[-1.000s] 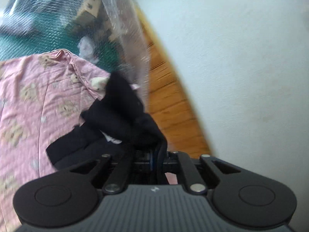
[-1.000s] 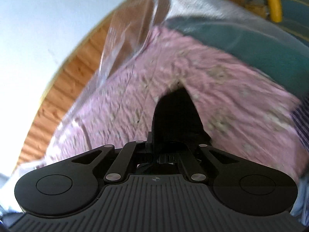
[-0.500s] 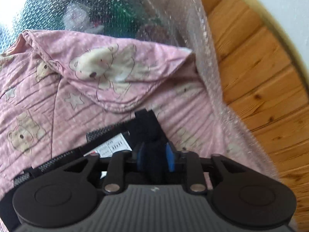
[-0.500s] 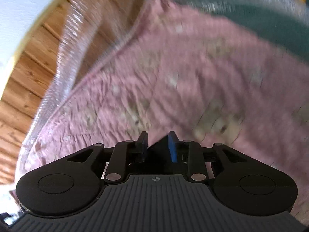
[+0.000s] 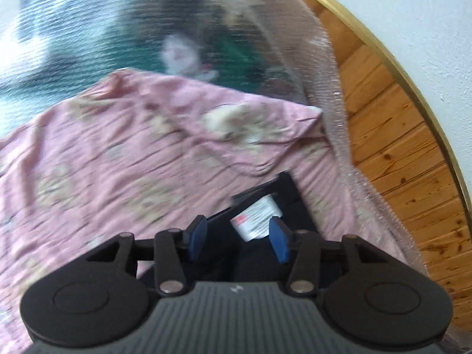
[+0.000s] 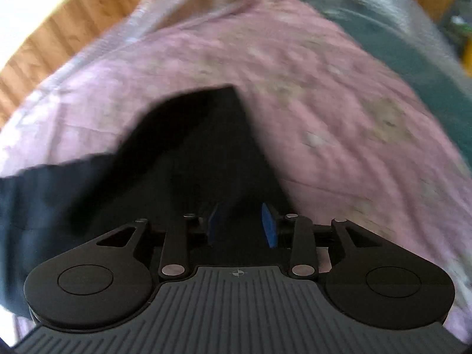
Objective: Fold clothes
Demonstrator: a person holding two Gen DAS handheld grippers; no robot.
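Black fabric lies on a pink quilted cover printed with bears, and both hand-held grippers sit low over it, their blue-padded fingers parted. In the left wrist view, the left gripper point(image 5: 238, 237) points forward and slightly down across the pink cover point(image 5: 124, 159), its jaws spread wide and released — nothing is pinched between the pads. Between and just beyond them lies the black garment point(image 5: 283, 188), its corner reaching toward the cover's right edge, with a white care label point(image 5: 258, 216) showing face up in the gap between the fingers. Whether the pads touch the cloth beneath cannot be told. A sheet of bubble wrap point(image 5: 330, 67) hangs along the cover's far and right sides, with a teal surface point(image 5: 97, 38) blurred behind it, and a wooden floor point(image 5: 392, 135) runs to the right up to a pale wall point(image 5: 419, 14).

In the right wrist view, the right gripper point(image 6: 242, 224) is likewise aimed forward and down, its jaws apart — less widely than the left's — and unclenched. The black garment point(image 6: 191, 147) fills the space ahead of and below the fingers, spreading left to the picture's edge and rising to a blunt point on the pink cover point(image 6: 324, 97). The frame is motion-blurred, so contact between pads and cloth cannot be made out. Wooden floor point(image 6: 59, 35) shows at the upper left, and the teal surface point(image 6: 413, 47) at the upper right.
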